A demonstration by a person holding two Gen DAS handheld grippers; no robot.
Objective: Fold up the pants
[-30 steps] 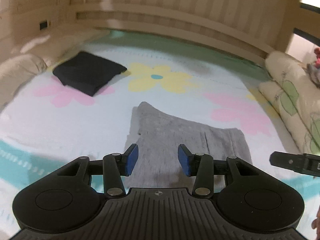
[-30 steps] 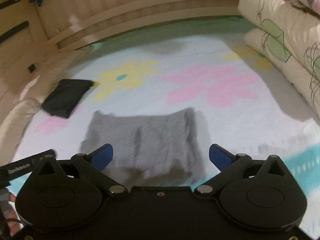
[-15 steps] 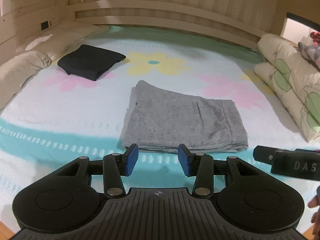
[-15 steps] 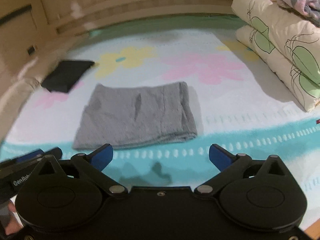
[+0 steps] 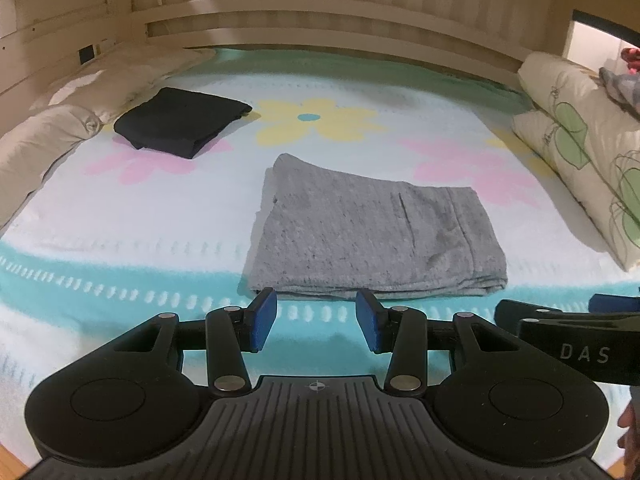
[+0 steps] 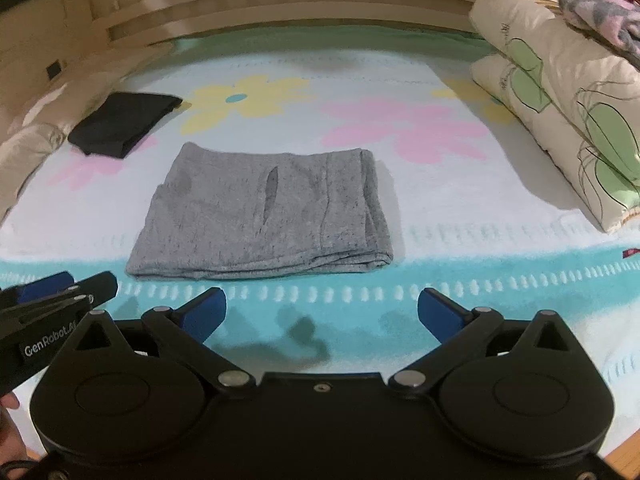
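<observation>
The grey pants (image 5: 368, 232) lie folded into a flat rectangle on the flowered bedspread (image 5: 120, 216); they also show in the right wrist view (image 6: 264, 216). My left gripper (image 5: 316, 320) is open and empty, held just short of the pants' near edge. My right gripper (image 6: 322, 314) is wide open and empty, also short of the near edge. Each gripper shows at the edge of the other's view, the right one in the left wrist view (image 5: 568, 344) and the left one in the right wrist view (image 6: 52, 304).
A folded black garment (image 5: 180, 122) lies at the back left of the bed. Stacked cream pillows (image 6: 560, 100) line the right side, a beige bolster (image 5: 44, 148) the left. A wooden headboard wall (image 5: 320, 8) closes the far side.
Both grippers have pulled back from over the grey pants toward the near edge of the bed. The pants lie still and folded.
</observation>
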